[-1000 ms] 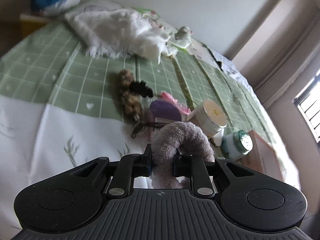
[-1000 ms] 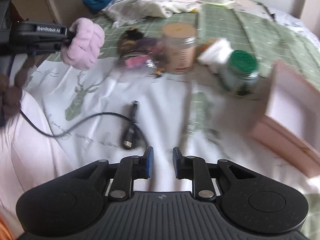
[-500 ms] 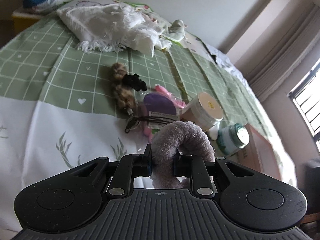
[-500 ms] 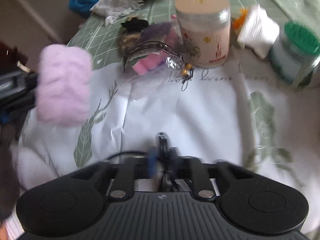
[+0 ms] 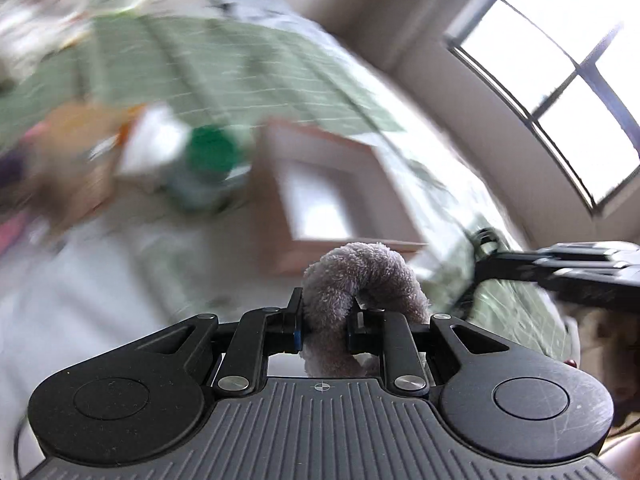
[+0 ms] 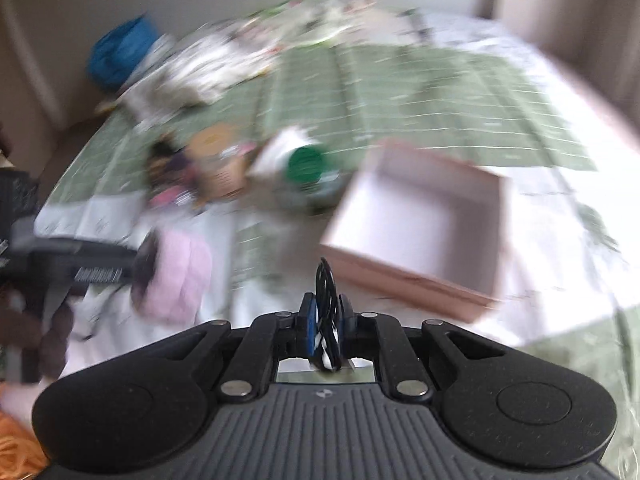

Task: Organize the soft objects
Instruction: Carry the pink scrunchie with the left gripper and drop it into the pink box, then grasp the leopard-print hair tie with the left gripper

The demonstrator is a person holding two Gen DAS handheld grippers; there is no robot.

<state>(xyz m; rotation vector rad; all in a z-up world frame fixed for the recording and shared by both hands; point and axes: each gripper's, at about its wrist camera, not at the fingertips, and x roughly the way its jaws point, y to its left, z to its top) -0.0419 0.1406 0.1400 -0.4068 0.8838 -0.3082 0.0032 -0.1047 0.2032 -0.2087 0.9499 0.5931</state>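
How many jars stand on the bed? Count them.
2: a green-lidded glass jar just left of the open pink box, and a tan-lidded jar further left. Blur may hide others.

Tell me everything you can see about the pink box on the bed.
The pink box is an open, shallow, square box with no lid on it, pale pink outside and whitish inside; it looks like cardboard. It looks empty, though the picture is blurred. It sits flat on the bedspread, one corner turned toward the right camera, partly on the white part and next to the green check. A green-lidded jar stands close to its left side; whether they touch is unclear. Neither gripper touches it.
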